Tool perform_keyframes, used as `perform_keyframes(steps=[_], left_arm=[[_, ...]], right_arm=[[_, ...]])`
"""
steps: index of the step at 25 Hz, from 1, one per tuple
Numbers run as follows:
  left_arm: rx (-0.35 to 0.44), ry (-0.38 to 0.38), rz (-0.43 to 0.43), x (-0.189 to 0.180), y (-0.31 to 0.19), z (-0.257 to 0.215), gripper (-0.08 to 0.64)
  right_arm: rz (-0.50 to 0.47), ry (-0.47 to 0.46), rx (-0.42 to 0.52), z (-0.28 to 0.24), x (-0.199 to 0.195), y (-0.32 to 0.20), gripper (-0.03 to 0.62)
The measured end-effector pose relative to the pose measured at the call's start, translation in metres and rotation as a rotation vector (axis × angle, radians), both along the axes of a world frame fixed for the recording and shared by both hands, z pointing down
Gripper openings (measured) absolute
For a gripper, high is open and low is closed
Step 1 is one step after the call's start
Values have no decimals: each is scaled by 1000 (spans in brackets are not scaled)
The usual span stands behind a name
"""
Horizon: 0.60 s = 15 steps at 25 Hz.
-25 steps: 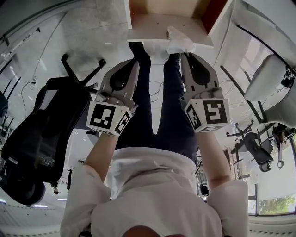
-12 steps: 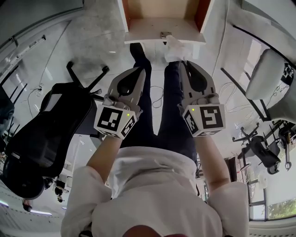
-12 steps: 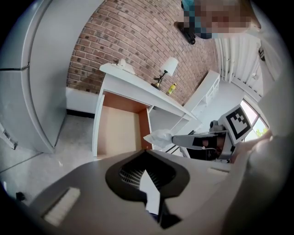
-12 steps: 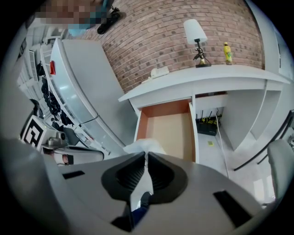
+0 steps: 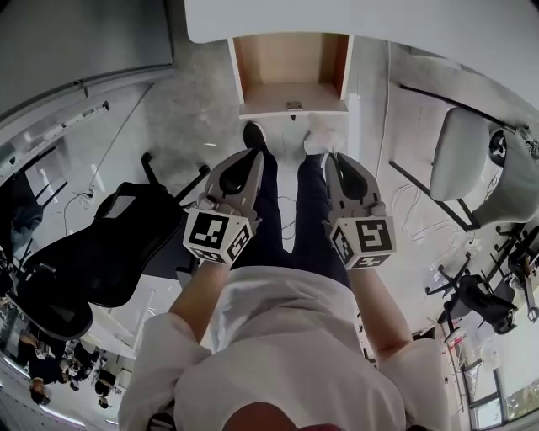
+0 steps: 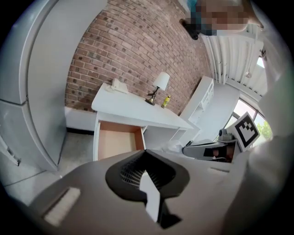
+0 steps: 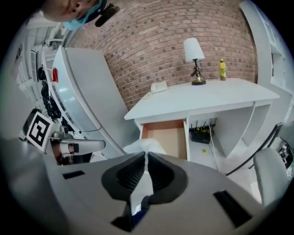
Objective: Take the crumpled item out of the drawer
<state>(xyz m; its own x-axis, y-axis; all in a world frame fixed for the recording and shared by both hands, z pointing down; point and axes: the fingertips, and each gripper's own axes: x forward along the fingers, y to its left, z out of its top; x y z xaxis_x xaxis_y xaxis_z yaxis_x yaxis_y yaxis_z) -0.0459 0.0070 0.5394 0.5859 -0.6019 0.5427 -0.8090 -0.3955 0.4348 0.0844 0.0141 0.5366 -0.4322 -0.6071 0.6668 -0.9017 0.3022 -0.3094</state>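
The open wooden drawer [image 5: 290, 71] hangs under a white desk [image 5: 253, 17] at the top of the head view; only bare wood shows inside it. The crumpled white item [image 5: 322, 140] sticks out past the tips of my right gripper [image 5: 330, 156], which is shut on it, held clear of the drawer front above the person's legs. In the right gripper view the white wad [image 7: 144, 146] bulges just beyond the closed jaws, with the drawer [image 7: 167, 137] behind it. My left gripper [image 5: 255, 152] hovers beside it, jaws shut with nothing in them.
A black office chair [image 5: 101, 252] stands to the left and a white chair [image 5: 472, 160] to the right. A lamp [image 7: 195, 55], a yellow bottle [image 7: 222, 69] and a phone [image 7: 158, 87] sit on the desk. Cables and a power strip [image 7: 202, 135] lie under it.
Both grippers and the head have drawn back from the desk. The crumpled item has come away from the drawer front in the right gripper, and the drawer now looks smaller and farther off.
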Motion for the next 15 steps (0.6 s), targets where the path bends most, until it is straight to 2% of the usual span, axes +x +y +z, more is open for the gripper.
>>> perform_keyframes(steps=[7,10,13,15], left_arm=[[123,-11,5,-10,-15,-88,9],[182,-30,-27,-21,-25,-120,8],[214,-40,-83,-38,-29,-152,8],[234,-43,-89,-44,-27,-171,9]], right_arm=[[-55,-17,108,-87,-29,-3,26],[-43,-14,164,-118,-29,-12,26],[-28,-5,208,-148,-23,-16,26],[-21,-1,240,-166,-19,-18,26]])
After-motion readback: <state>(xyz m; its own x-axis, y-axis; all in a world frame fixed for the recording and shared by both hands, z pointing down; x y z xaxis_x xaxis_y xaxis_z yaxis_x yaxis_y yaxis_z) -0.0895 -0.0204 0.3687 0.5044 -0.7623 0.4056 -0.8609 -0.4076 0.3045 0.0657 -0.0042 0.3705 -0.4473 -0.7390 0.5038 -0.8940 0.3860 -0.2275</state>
